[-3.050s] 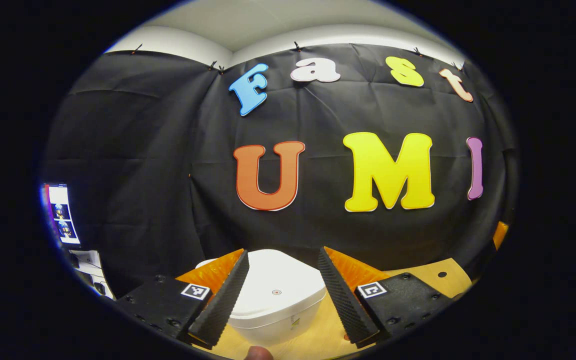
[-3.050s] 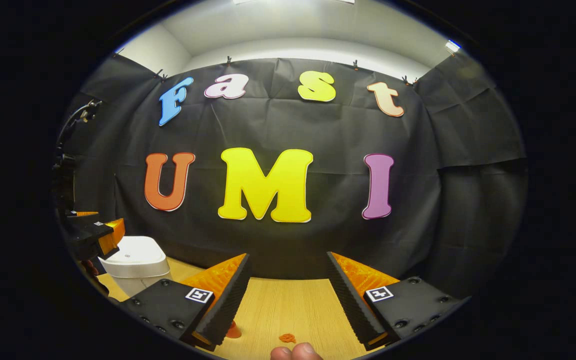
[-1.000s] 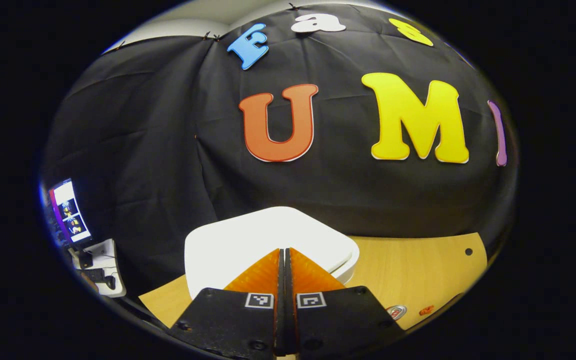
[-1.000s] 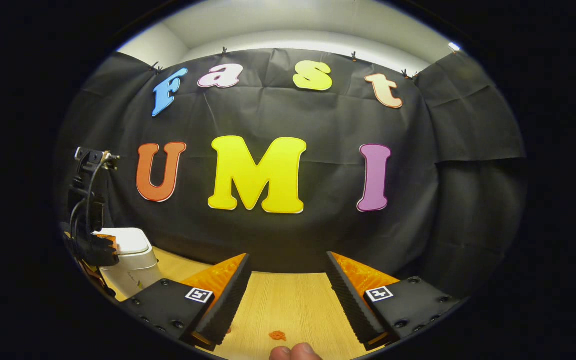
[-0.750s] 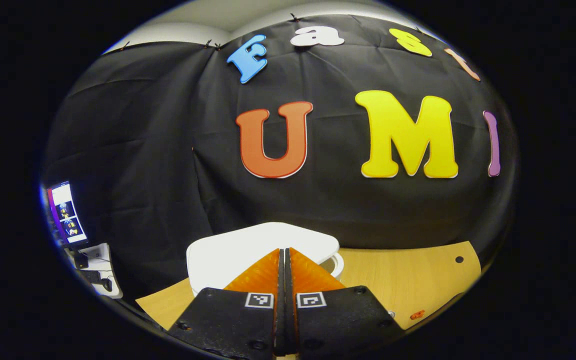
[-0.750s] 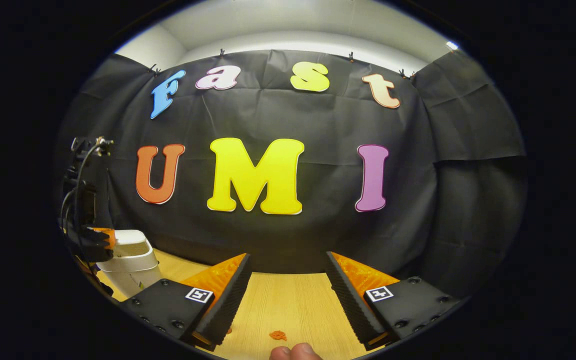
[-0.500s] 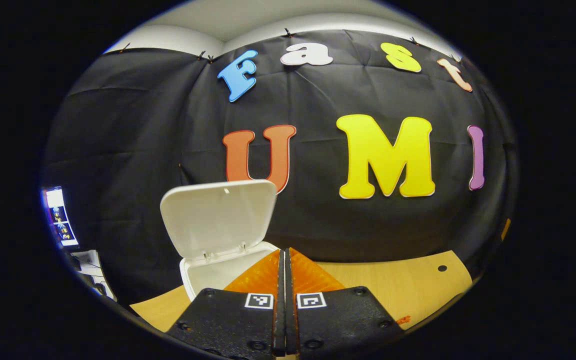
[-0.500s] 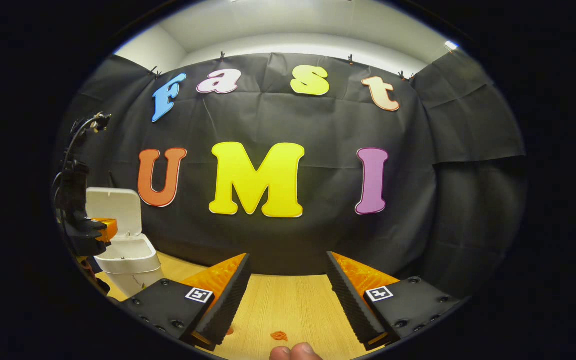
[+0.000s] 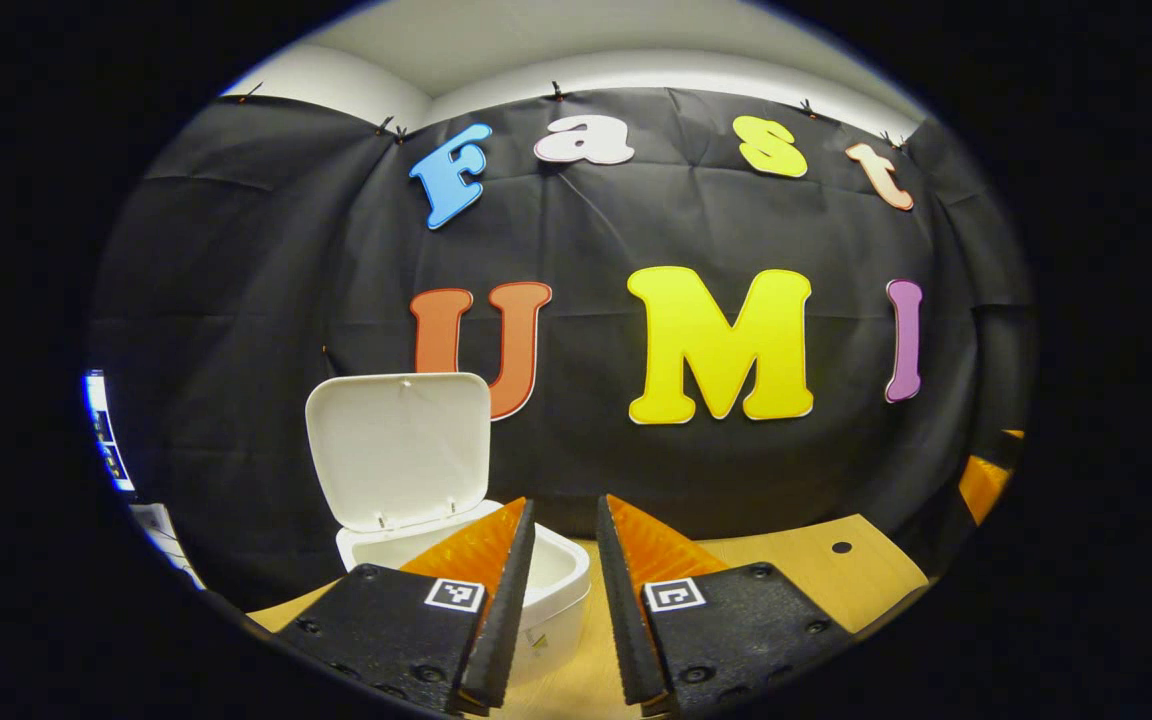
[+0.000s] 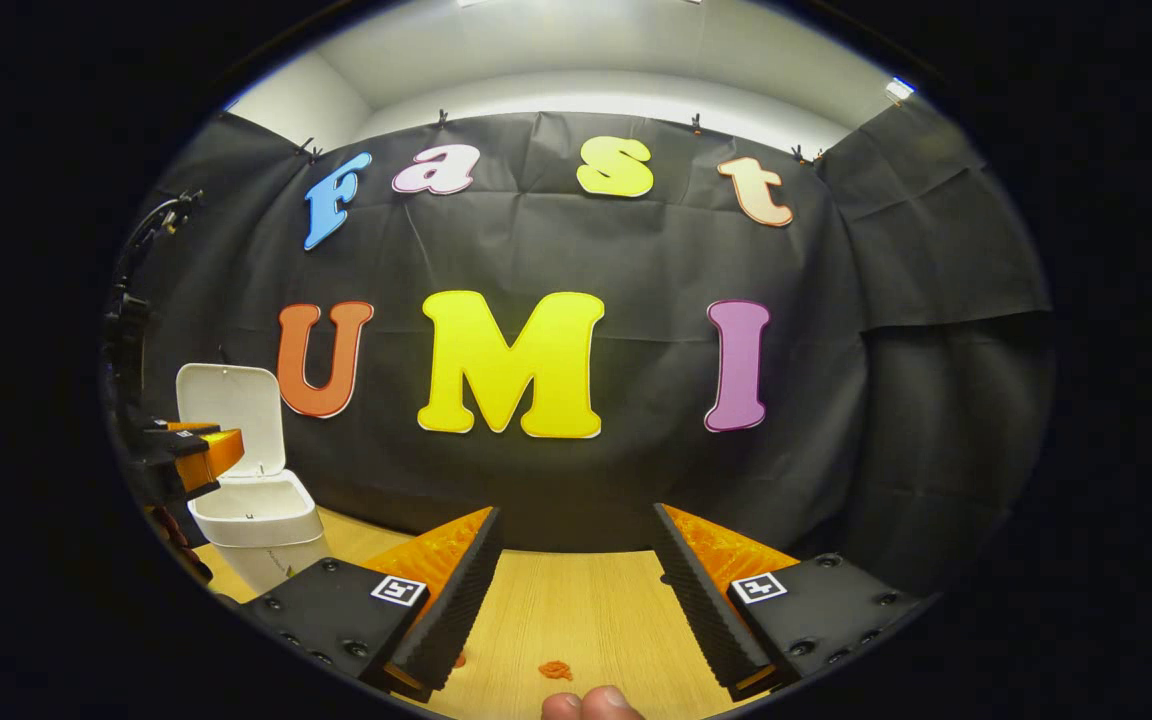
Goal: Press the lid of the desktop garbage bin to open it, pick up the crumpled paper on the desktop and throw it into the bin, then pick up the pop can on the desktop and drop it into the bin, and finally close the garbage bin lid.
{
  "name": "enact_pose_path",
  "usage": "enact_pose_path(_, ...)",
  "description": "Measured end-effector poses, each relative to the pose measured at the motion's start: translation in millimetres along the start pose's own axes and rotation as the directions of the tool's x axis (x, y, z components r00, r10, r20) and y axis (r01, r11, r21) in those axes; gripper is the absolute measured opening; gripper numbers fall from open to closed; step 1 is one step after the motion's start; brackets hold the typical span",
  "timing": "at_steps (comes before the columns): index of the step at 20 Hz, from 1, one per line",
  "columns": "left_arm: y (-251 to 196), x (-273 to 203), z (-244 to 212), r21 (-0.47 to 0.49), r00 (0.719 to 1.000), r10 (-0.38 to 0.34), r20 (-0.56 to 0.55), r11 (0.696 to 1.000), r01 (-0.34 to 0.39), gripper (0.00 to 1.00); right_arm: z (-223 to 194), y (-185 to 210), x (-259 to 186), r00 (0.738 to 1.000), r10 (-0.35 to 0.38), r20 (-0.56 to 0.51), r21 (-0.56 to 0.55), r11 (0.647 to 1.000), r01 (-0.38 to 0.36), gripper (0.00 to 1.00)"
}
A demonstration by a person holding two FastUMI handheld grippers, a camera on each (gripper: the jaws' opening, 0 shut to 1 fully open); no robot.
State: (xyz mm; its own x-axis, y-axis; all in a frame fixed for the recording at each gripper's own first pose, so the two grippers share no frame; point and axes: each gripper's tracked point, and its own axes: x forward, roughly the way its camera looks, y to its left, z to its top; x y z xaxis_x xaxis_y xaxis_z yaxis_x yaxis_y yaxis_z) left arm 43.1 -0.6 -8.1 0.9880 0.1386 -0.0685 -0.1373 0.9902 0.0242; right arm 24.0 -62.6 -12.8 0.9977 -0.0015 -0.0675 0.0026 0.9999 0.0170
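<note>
Above the wooden desktop, left gripper slightly parted beside bin with raised lid, right gripper level, spread wide.

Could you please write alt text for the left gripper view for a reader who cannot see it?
A white desktop bin stands on a wooden table with its lid swung upright. The left claw, slightly open and holding nothing, is in front of it.

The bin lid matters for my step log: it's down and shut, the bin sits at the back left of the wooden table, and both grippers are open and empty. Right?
Not quite. The lid stands up, open, above the bin, as the left gripper view shows. The rest holds: the bin sits back left on the table, and the left gripper and right gripper are open and empty.
</note>
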Motion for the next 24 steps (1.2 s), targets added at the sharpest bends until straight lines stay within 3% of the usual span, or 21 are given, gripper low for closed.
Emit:
enact_pose_path(2,-6,-2,4,-0.014,0.999,-0.029,0.015,0.999,0.029,0.73,-2,-2,0,1.0,-0.004,-0.003,-0.002,1.0,0.004,0.93)
enact_pose_path(3,-11,-4,4,-0.021,0.999,-0.049,0.02,0.999,0.05,0.67,-3,-4,0,1.0,-0.005,-0.003,-0.003,1.0,0.005,0.93)
enact_pose_path(4,-15,-6,4,-0.024,0.997,-0.069,0.022,0.997,0.069,0.88,-3,-5,0,1.0,-0.005,-0.002,-0.003,1.0,0.005,0.93)
enact_pose_path(6,-21,-8,2,-0.016,0.995,-0.098,0.021,0.995,0.098,0.93,-8,-8,0,1.0,-0.008,-0.01,-0.004,1.0,0.008,0.94)
enact_pose_path(15,-59,-32,-27,0.025,0.968,-0.248,-0.044,0.968,0.25,1.0,-63,-14,3,0.99,0.027,-0.137,-0.031,0.999,-0.031,0.93)
enact_pose_path(16,-61,-35,-32,0.023,0.965,-0.256,-0.059,0.966,0.258,0.96,-73,-11,3,0.986,0.044,-0.161,-0.029,0.998,-0.049,0.93)
enact_pose_path(24,-66,-55,-64,0.029,0.949,-0.272,-0.157,0.96,0.28,0.97,-156,-4,12,0.931,0.134,-0.341,0.013,0.99,-0.138,0.95)
